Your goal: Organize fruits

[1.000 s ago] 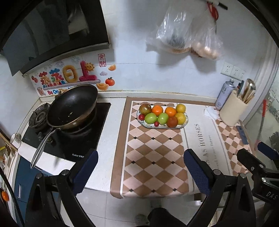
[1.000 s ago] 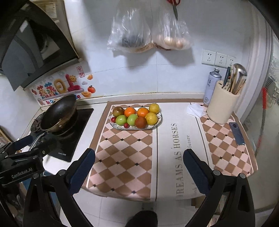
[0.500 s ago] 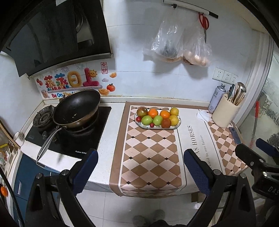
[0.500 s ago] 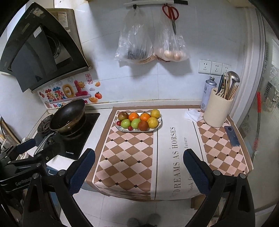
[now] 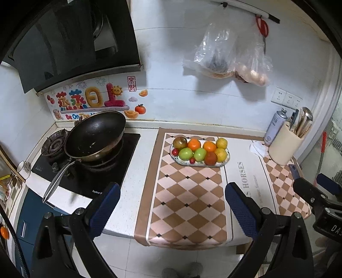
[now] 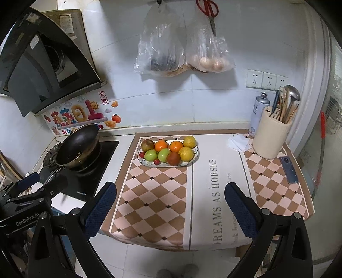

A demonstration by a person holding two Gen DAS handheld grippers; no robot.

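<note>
An oval patterned plate (image 5: 222,164) (image 6: 195,157) sits at the back of the checkered counter mat and holds several fruits: oranges (image 5: 194,144) (image 6: 161,145), green apples (image 5: 185,153) (image 6: 151,155), yellow citrus (image 5: 221,143) (image 6: 189,141), a dark red fruit (image 5: 210,158) (image 6: 173,158) and small cherry tomatoes (image 5: 175,152) (image 6: 141,154). My left gripper (image 5: 171,200) is open and empty, held well in front of the counter's near edge. My right gripper (image 6: 170,197) is likewise open and empty, far short of the plate. Each gripper shows at the edge of the other's view.
A black frying pan (image 5: 95,134) (image 6: 78,146) rests on the stove at left, handle pointing toward me. A cream utensil holder (image 6: 270,136), spray can (image 6: 257,113), crumpled tissue (image 6: 238,142) and phone (image 6: 288,170) stand at right. Plastic bags (image 6: 181,53) and red scissors (image 6: 208,12) hang on the wall.
Both grippers have pulled back and risen away from the counter, so the plate of fruit looks smaller and more of the wall and floor shows. The fruits have not moved.
</note>
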